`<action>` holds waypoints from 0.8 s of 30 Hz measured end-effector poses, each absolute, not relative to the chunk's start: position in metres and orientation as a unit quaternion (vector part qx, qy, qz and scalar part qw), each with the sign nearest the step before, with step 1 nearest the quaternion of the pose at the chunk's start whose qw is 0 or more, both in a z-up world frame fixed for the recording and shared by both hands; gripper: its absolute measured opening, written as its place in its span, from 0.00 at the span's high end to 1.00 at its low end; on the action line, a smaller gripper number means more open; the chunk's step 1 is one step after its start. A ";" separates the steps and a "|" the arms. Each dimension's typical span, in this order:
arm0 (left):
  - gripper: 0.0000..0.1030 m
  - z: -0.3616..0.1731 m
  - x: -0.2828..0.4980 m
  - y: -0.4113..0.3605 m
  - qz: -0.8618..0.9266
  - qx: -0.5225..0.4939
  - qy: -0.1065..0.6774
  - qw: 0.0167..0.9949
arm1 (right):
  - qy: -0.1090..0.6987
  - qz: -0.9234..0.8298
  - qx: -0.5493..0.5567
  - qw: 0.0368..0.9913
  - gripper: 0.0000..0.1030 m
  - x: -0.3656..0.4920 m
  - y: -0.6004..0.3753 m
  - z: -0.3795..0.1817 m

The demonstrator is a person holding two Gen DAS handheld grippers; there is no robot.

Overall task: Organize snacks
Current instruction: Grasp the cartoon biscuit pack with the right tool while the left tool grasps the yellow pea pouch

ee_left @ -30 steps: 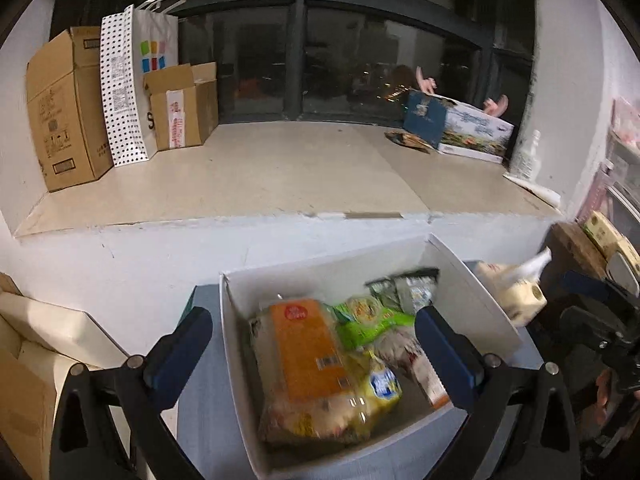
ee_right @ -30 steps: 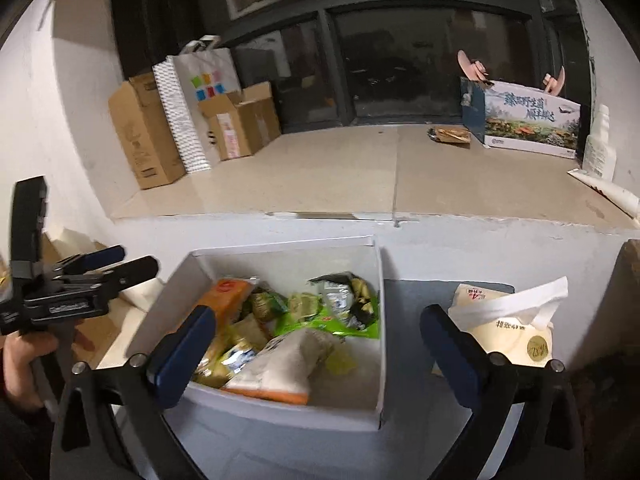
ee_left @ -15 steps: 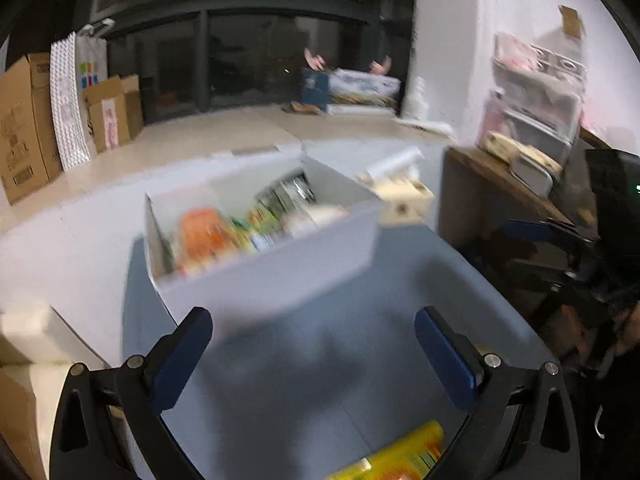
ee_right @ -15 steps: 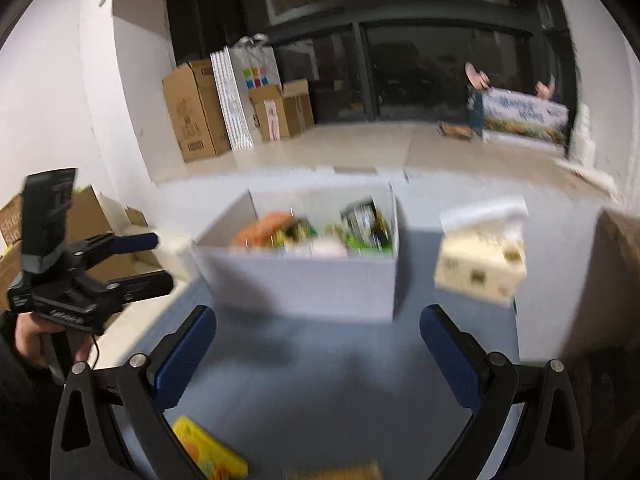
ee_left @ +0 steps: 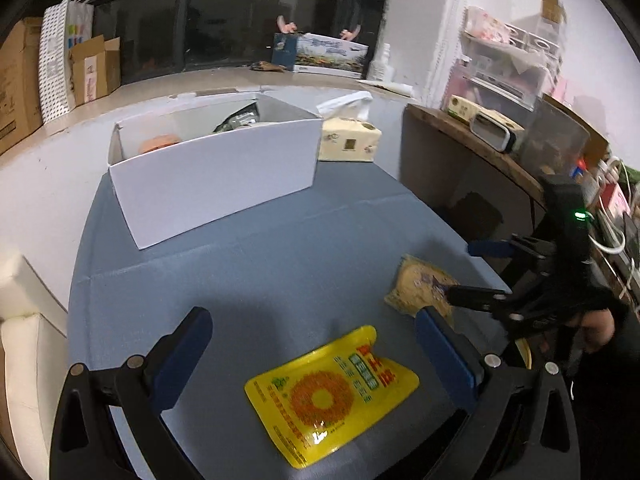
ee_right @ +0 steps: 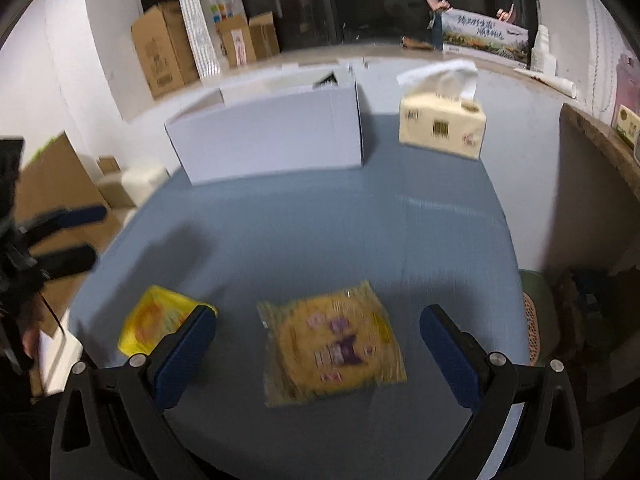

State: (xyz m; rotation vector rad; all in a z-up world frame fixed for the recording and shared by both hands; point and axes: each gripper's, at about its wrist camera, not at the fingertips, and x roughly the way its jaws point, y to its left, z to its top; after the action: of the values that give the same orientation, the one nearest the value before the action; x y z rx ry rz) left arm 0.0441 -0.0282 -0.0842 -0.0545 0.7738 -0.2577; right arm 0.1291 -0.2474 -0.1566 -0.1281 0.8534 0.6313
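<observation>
Both claws are spread wide and empty, the left gripper (ee_left: 312, 354) over the yellow pouch (ee_left: 332, 394), the right gripper (ee_right: 318, 348) over the clear snack bag (ee_right: 334, 344). Flat slick packs like these could easily slide away or get pinned when pinched.

yellow snack pouch (ee_left: 331, 394): flat on blue tabletop, between left tongs (ee_left: 316, 356) | tan cracker packet (ee_right: 334, 342): flat, between right tongs (ee_right: 318, 344) | white box (ee_left: 216, 172): open-topped, holding snacks, far ahead of both tongs
</observation>
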 end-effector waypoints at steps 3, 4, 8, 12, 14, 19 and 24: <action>0.00 -0.083 0.036 -0.031 -0.137 -0.006 0.376 0.916 | 0.421 0.306 -0.075 0.850 0.00 0.135 -0.242 -0.170; 0.00 -0.083 0.034 -0.031 -0.140 -0.001 0.377 0.916 | 0.428 0.306 -0.086 0.846 0.00 0.138 -0.239 -0.177; 0.00 -0.085 0.026 -0.032 -0.146 0.004 0.380 0.913 | 0.452 0.308 -0.114 0.830 0.00 0.147 -0.226 -0.200; 0.00 -0.091 0.022 -0.032 -0.144 0.008 0.389 0.910 | 0.438 0.302 -0.158 0.832 0.04 0.145 -0.219 -0.208; 0.00 -0.094 0.021 -0.033 -0.146 0.009 0.392 0.908 | 0.434 0.293 -0.139 0.841 0.22 0.147 -0.226 -0.202; 0.00 -0.098 0.021 -0.040 -0.175 0.029 0.400 0.899 | 0.415 0.299 -0.072 0.856 0.24 0.147 -0.255 -0.182; 0.00 -0.112 0.035 -0.060 -0.259 0.112 0.418 0.864 | 0.379 0.310 -0.043 0.871 0.24 0.130 -0.271 -0.151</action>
State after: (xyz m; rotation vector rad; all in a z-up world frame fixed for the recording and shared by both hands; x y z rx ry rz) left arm 0.0349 -0.0602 -0.1119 0.2354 0.8761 -0.5420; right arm 0.1303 -0.2714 -0.1513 -0.0899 0.7931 0.6482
